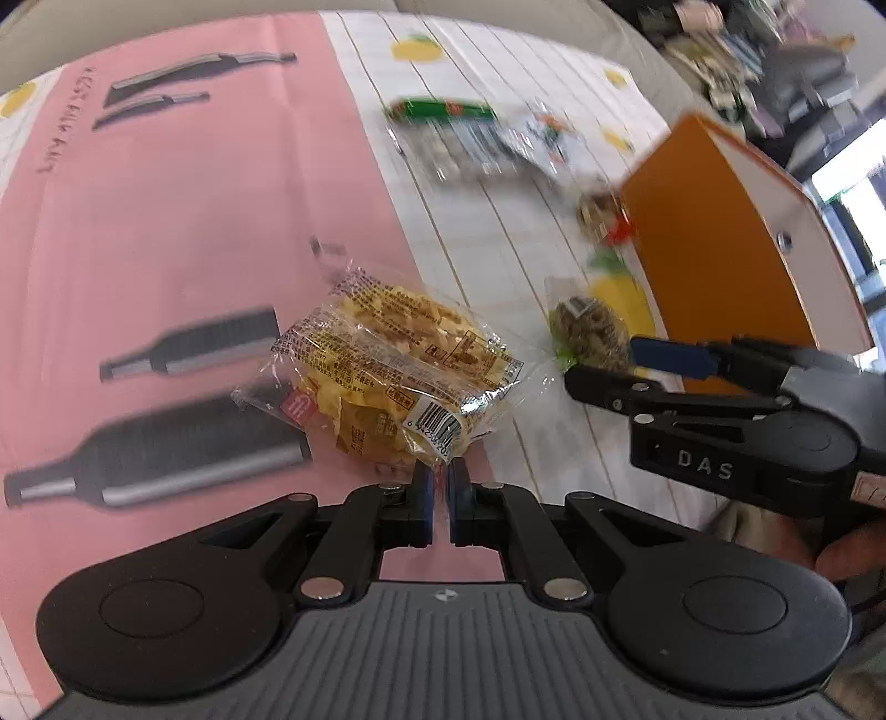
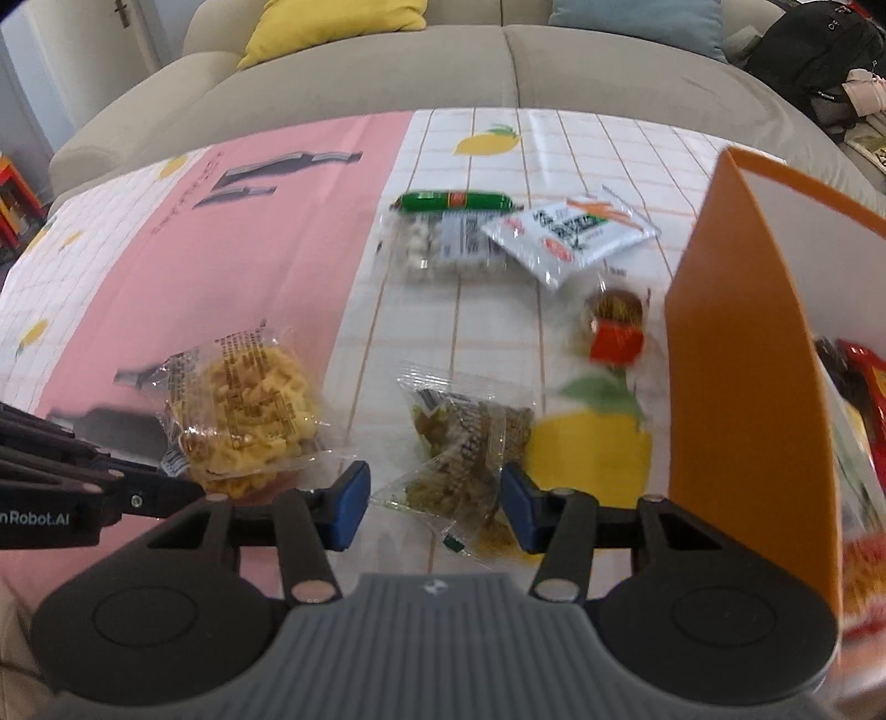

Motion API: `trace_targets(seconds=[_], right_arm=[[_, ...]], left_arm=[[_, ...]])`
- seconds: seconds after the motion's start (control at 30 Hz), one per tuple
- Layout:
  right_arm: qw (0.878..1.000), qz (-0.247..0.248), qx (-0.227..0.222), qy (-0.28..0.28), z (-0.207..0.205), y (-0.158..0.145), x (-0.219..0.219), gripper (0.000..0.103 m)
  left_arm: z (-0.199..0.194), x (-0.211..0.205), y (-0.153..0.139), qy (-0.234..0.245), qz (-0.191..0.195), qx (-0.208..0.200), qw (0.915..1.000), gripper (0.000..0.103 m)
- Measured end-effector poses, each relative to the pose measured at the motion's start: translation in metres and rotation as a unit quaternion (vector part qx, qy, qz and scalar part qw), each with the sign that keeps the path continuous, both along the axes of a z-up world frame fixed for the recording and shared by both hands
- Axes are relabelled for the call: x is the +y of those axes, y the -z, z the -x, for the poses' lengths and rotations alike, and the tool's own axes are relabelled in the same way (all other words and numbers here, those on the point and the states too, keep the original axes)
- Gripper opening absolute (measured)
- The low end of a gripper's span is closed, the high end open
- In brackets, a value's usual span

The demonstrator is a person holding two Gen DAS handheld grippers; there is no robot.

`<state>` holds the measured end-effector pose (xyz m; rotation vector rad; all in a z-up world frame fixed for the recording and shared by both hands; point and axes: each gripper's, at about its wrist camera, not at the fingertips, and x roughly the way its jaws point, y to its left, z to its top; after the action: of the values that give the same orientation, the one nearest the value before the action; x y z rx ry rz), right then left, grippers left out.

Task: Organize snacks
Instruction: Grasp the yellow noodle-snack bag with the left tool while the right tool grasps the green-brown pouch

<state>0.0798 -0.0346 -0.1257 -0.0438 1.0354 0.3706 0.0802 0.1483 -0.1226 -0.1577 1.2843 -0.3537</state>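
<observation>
The left gripper (image 1: 441, 498) has its blue pads (image 1: 423, 501) pressed almost together, and they pinch the near edge of the clear wrapper of the yellow snack (image 1: 387, 365). This pack lies at 12 o'clock from the fingertips, on the pink sheet (image 1: 166, 232), close to its border with the checked cloth (image 1: 498, 232).

The right gripper (image 2: 434, 507) has its fingers spread wide. Between the two blue pads (image 2: 349, 504) lies the near corner of the brown snack (image 2: 470, 443), a clear pack with dark pieces. I cannot tell if the pads touch it. In the left view this gripper (image 1: 642, 360) comes in from 3 o'clock, with its tips beside the brown snack (image 1: 590, 332).

At 1 o'clock from the right fingers a small round snack (image 2: 614, 321) with a red label lies on the cloth (image 2: 498, 332). Farther, at 12 o'clock, there are a green tube (image 2: 454, 202), a clear pack of pale pieces (image 2: 448, 243) and a white sachet (image 2: 570, 232), close together. At 2 o'clock stands the orange box (image 2: 736, 354), upright, with red packs (image 2: 864, 376) inside. Behind the table is a beige sofa (image 2: 443, 66) with a yellow cushion (image 2: 332, 22).
</observation>
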Motion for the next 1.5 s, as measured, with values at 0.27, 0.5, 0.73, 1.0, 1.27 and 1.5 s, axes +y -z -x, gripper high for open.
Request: trace_targets(seconds=[0.27, 0.5, 0.73, 1.0, 1.27, 1.5], right_arm=[[1.0, -0.004, -0.003, 0.002, 0.023, 0.002, -0.012, 0.051], [0.999, -0.036, -0.018, 0.025, 0.018, -0.007, -0.019, 0.049], [0.997, -0.064, -0.048, 0.009, 0.015, -0.021, -0.005, 0.048], [0.997, -0.069, -0.039, -0.014, 0.015, -0.013, 0.012, 0.048], [0.997, -0.062, -0.027, -0.02, 0.018, -0.001, 0.016, 0.047], [0.998, -0.059, -0.023, -0.017, 0.018, 0.004, 0.016, 0.047]], left_arm=[[0.017, 0.0, -0.006, -0.038, -0.016, 0.0, 0.9991, 0.067], [0.022, 0.021, -0.005, -0.206, 0.026, -0.018, 0.978, 0.078], [0.017, 0.034, 0.012, -0.292, 0.039, -0.023, 0.9552, 0.078], [0.017, 0.029, 0.025, -0.286, 0.046, -0.028, 0.9566, 0.078], [0.016, 0.021, 0.026, -0.259, 0.051, -0.048, 0.9633, 0.065], [0.017, 0.016, 0.026, -0.252, 0.053, -0.062, 0.9644, 0.058]])
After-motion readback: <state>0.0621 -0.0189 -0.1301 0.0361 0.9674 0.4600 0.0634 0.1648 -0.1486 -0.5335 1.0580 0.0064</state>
